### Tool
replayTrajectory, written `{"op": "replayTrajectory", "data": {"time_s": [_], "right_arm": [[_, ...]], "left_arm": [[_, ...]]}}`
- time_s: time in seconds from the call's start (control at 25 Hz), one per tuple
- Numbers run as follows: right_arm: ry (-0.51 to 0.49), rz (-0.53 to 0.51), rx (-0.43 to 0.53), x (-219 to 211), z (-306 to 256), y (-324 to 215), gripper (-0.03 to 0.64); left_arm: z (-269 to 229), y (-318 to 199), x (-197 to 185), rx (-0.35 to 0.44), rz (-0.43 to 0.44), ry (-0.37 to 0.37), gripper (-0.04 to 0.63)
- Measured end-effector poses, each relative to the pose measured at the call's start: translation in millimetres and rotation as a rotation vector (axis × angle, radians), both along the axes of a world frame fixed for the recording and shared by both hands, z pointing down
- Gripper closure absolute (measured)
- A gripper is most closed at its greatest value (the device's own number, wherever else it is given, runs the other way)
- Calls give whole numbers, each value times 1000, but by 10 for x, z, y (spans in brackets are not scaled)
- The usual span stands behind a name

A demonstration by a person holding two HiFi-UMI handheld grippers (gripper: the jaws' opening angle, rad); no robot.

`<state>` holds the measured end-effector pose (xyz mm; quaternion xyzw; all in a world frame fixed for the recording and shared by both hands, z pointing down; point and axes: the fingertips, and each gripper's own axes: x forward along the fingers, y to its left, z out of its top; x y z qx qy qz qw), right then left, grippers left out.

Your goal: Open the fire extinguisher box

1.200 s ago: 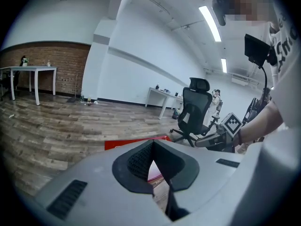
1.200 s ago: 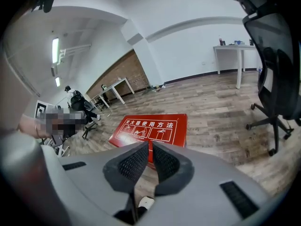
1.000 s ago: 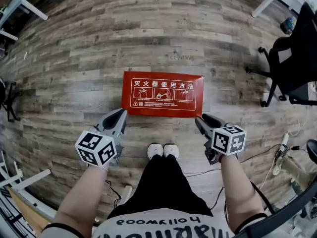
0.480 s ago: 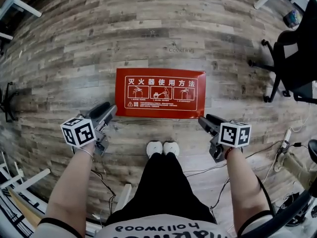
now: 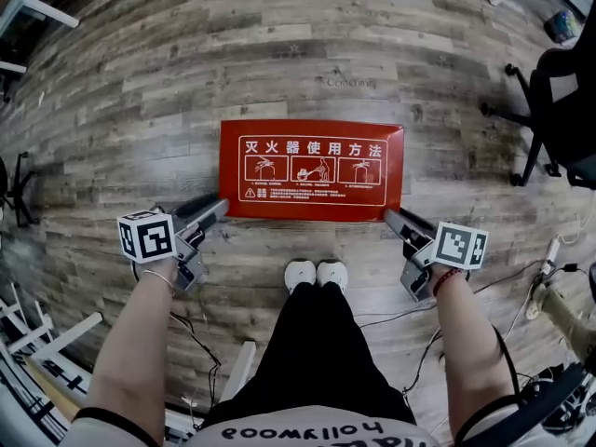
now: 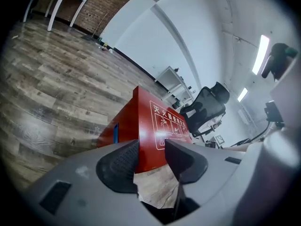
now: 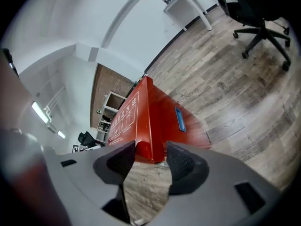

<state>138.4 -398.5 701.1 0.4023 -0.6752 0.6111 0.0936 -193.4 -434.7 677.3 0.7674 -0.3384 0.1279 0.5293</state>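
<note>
The red fire extinguisher box point(image 5: 312, 170) lies flat on the wood floor, its white printed instructions facing up. My left gripper point(image 5: 218, 212) is at the box's near left corner and my right gripper point(image 5: 395, 220) at its near right corner. Both sets of jaws are opening. In the left gripper view the left gripper point(image 6: 151, 147) frames the box point(image 6: 155, 119) just ahead of the fingertips, with only floor between the pads. The right gripper point(image 7: 150, 150) likewise looks at the box point(image 7: 155, 112) corner without pressing on it. A blue recess point(image 7: 180, 119) marks the box's side.
The person's white shoes point(image 5: 317, 273) stand just behind the box. A black office chair point(image 5: 559, 101) is at the right, and cables point(image 5: 391, 317) and a power strip point(image 5: 549, 254) lie on the floor. White table legs point(image 5: 37, 12) are at far left.
Both grippers have gone from nearly shut to open. The left one drew out to the left, then came back toward the box's near left corner. The right one stayed at its corner.
</note>
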Motion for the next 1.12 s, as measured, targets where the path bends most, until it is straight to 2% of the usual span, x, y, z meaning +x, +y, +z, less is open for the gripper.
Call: {"op": "replayTrajectory", "data": {"time_s": [0.12,0.28,0.36,0.48,0.6,0.8,0.92,1.12], "right_arm": [[-28,32,-22,21,32,16,425],[-36,46,-23,0,48,35,423],[-93,40,5,-62,16,3,423],[-186,32,44,-148,-47,-43,423],[-185,30,55,-132,-54,-36,425],[-174,29,54,-114,-101,-26,425],[-180,6,50,-131,-160,-5,428],[-196,-18,44,-108,-318,3,440]], "left_arm": [[13,-14,-101,-3,-47,7,440],[208,131,-7,-80,32,5,419],[283,114,68,-92,50,12,393],[340,70,217,-134,38,77,383],[356,72,239,-153,41,97,382],[370,100,164,-175,18,62,382],[346,116,154,-187,19,68,382],[184,78,235,-208,1,171,376]]}}
